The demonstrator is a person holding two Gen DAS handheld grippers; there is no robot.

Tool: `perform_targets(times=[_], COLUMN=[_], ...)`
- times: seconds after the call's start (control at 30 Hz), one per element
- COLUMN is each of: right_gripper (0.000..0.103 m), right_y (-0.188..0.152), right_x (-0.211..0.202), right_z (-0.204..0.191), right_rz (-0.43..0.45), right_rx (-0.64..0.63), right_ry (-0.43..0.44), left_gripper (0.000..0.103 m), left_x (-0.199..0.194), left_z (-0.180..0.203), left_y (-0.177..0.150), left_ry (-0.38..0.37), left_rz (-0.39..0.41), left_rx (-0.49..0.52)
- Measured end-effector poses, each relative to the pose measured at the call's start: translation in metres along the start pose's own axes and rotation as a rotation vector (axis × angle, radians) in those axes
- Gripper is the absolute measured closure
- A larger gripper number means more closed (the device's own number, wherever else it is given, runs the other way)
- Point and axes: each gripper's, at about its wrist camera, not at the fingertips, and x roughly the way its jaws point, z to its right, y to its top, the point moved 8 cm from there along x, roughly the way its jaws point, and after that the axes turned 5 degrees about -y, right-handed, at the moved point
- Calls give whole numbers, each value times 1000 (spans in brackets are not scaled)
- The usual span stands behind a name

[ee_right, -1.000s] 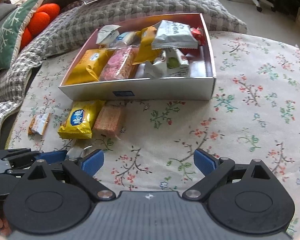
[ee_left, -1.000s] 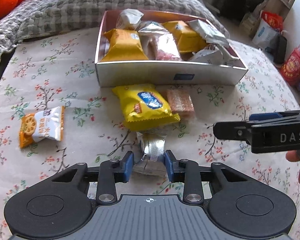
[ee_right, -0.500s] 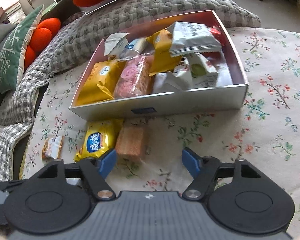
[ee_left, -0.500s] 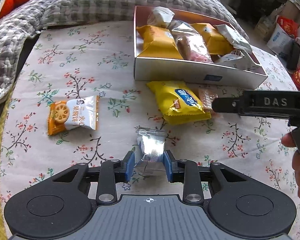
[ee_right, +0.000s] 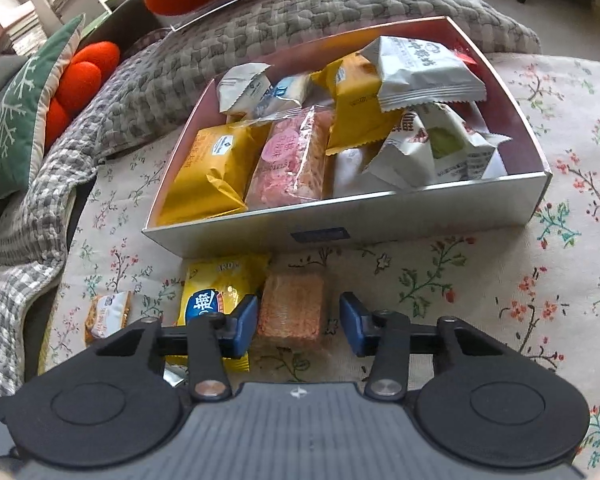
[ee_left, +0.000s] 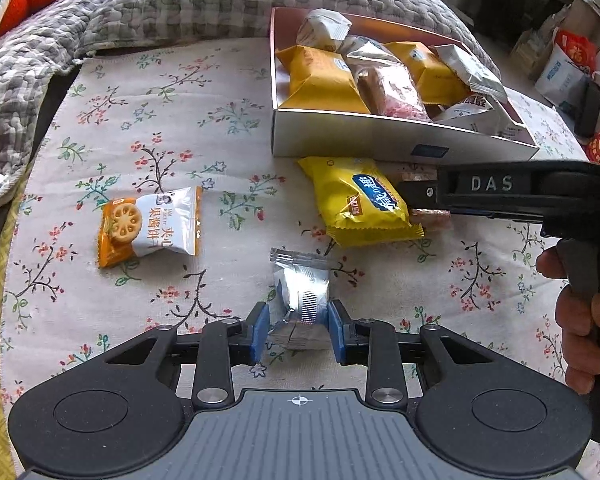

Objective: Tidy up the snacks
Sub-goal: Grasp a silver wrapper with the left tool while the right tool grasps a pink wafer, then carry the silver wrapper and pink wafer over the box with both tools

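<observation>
My left gripper [ee_left: 298, 330] is shut on a silver foil snack packet [ee_left: 300, 296] and holds it over the floral cloth. My right gripper [ee_right: 298, 326] is open, its pads on either side of an orange-pink cracker bar [ee_right: 292, 306] that lies on the cloth in front of the box; there is a gap to the right pad. A yellow snack bag [ee_right: 214, 292] lies just left of the bar, also seen in the left wrist view [ee_left: 358, 200]. The silver box [ee_right: 380, 224] holds several packets. An orange-white biscuit packet [ee_left: 150, 224] lies at the left.
A grey quilted blanket [ee_left: 180, 4] and orange and green cushions [ee_right: 20, 116] lie behind and left of the box. Bags [ee_left: 568, 68] stand on the floor at far right. The floral cloth [ee_left: 160, 120] covers the surface.
My right gripper moved forward and narrowed around the cracker bar. My left gripper drew back and left with the silver packet held in it.
</observation>
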Motion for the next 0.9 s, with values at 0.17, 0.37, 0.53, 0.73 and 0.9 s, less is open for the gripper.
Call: perform_targets(times=[0.17, 0.37, 0.53, 0.73, 0.9], right_gripper=[71, 72, 72, 72, 72], right_y=[-2, -5, -8, -10, -10], right_x=[-2, -7, -12, -25, -35], right_z=[-3, -1, 3, 13, 22], right_rz=[8, -5, -21, -32, -30], right_rx=[-57, -87, -89, -64, -61], right_ry=[-21, -34, -45, -30, -38], left_gripper=[74, 74, 74, 74, 89], left_x=[0, -1, -2, -4, -5], left_z=[-1, -2, -1, 1, 4], left_y=[0, 2, 4, 8, 11], left_ry=[3, 14, 20, 19, 17], left_rz=[1, 8, 17, 39, 45], left_rx=[0, -9, -14, -19, -14])
